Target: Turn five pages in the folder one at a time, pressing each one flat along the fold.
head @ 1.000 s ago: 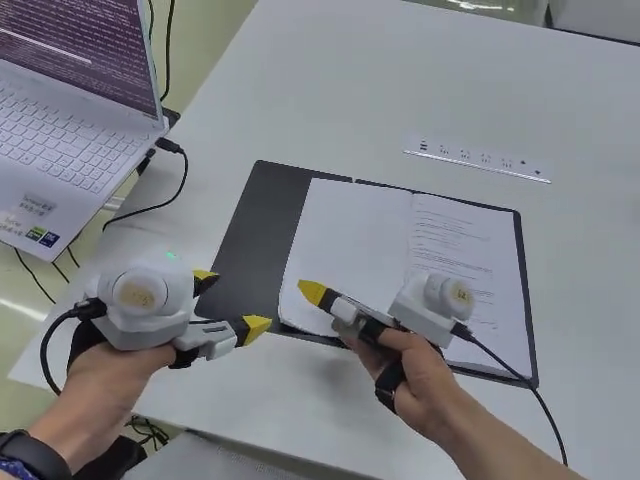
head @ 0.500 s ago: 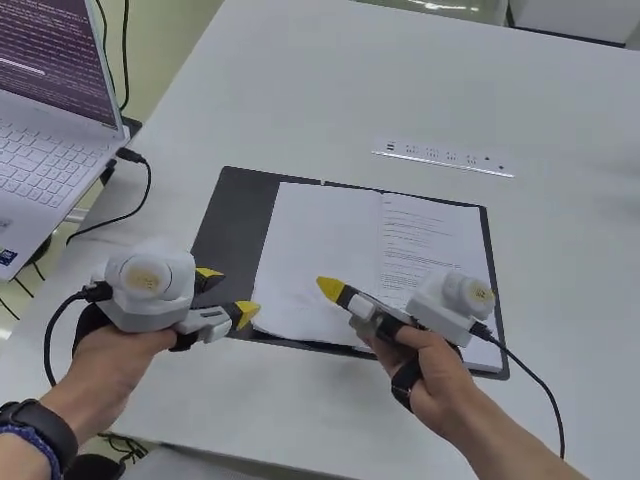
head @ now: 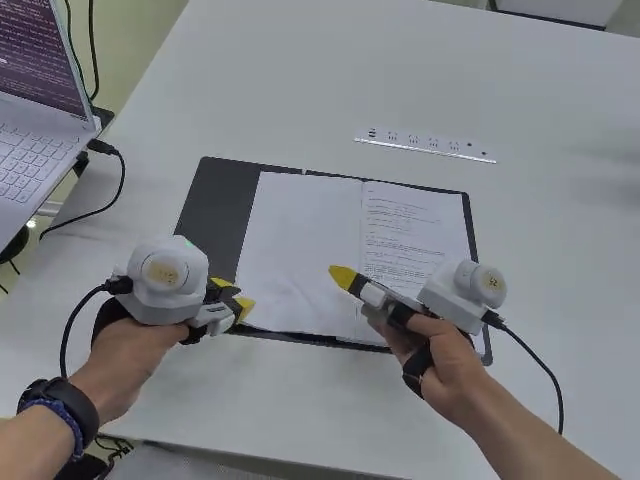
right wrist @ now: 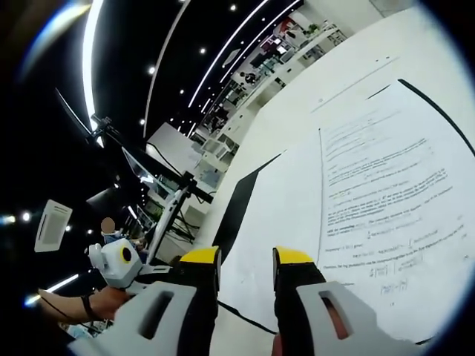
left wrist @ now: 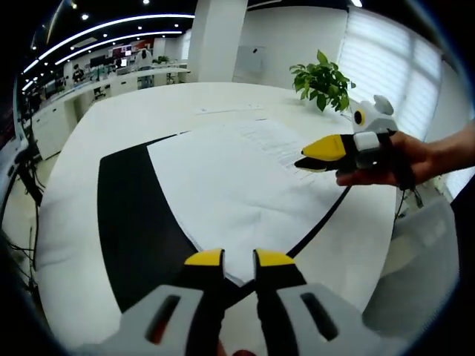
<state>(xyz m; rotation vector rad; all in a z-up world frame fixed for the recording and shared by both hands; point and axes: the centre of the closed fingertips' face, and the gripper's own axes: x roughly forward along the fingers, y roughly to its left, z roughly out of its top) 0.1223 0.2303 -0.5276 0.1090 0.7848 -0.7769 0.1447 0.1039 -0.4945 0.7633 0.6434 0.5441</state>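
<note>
A black folder (head: 210,215) lies open on the white table, with a blank white page (head: 300,240) on its left and a printed page (head: 415,235) on its right. My left gripper (head: 232,296) hovers at the folder's near left edge, just off the blank page's corner (left wrist: 223,271). Its jaws stand a narrow gap apart with nothing between them. My right gripper (head: 343,276) hangs low over the near part of the fold, pointing left across the blank page. In the right gripper view its yellow tips (right wrist: 245,258) are slightly apart and hold nothing.
A laptop (head: 30,90) sits at the far left with a black cable (head: 100,195) trailing toward the folder. A white power strip (head: 425,145) lies beyond the folder. The table's near edge runs just below both hands.
The left gripper's jaws have narrowed from a wide gap and moved up to the folder's near edge. The right gripper has shifted slightly right along the fold. My head has turned, shifting the scene left.
</note>
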